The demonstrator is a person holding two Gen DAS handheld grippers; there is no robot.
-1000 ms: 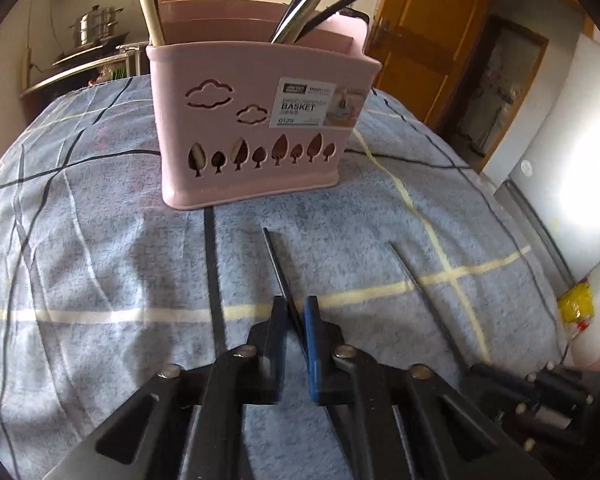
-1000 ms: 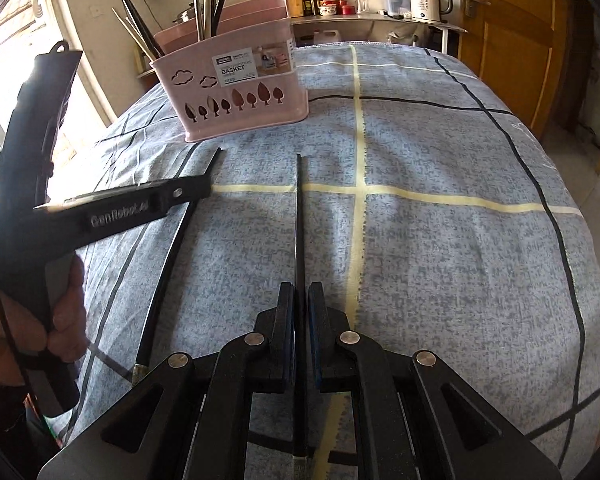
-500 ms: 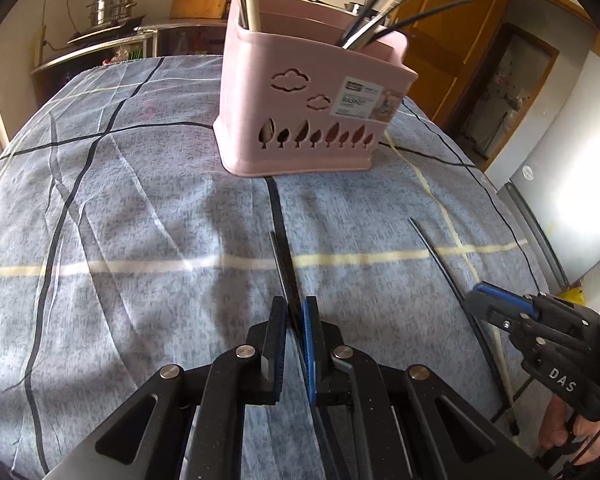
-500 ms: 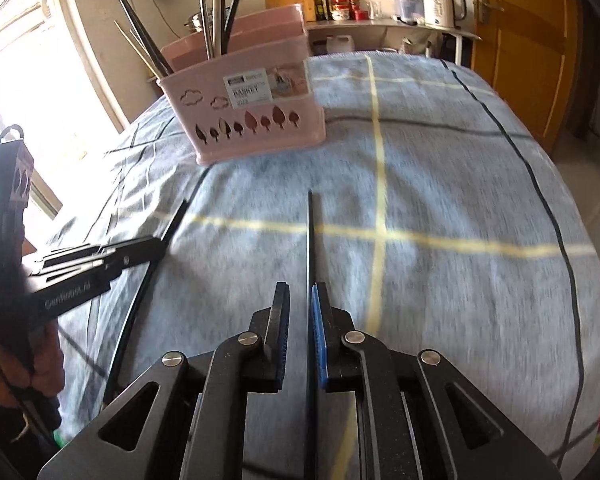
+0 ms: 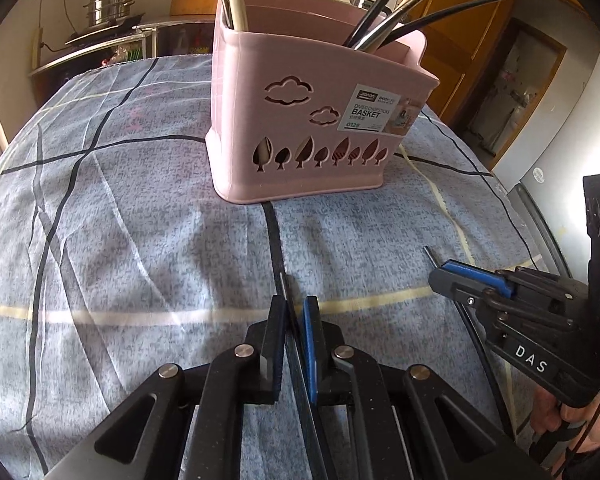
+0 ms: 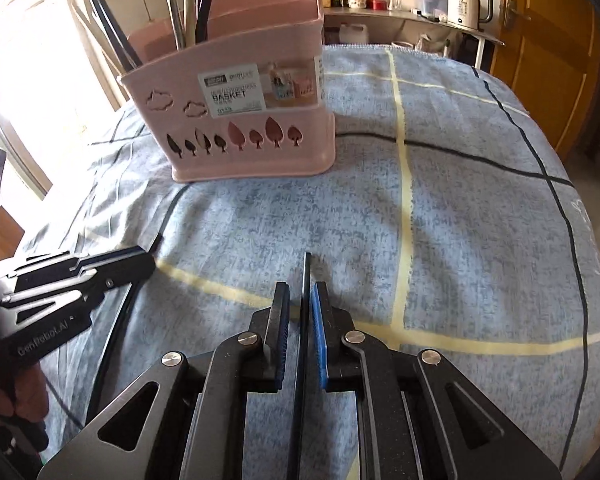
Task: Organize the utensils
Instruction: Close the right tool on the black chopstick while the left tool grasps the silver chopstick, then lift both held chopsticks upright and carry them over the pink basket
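Observation:
A pink divided basket (image 5: 320, 136) stands on the checked cloth with several chopsticks and utensils upright in it; it also shows in the right wrist view (image 6: 248, 120). My left gripper (image 5: 294, 312) is shut on a black chopstick (image 5: 285, 286) whose tip pokes out ahead, above the cloth. My right gripper (image 6: 300, 300) is shut on another black chopstick (image 6: 307, 272), held above the cloth. The right gripper also shows in the left wrist view (image 5: 472, 284), the left gripper in the right wrist view (image 6: 112, 268).
The blue-grey cloth (image 5: 120, 240) with black and yellow lines covers the table. A steel pot (image 5: 110, 4) sits on a back shelf. A kettle (image 6: 466, 4) and jars stand on a counter. Wooden doors (image 6: 548, 60) are at the right.
Both grippers have lifted their chopsticks off the cloth and moved forward toward the basket, which now looks larger. The chopsticks have slid back, with less length ahead of the fingers.

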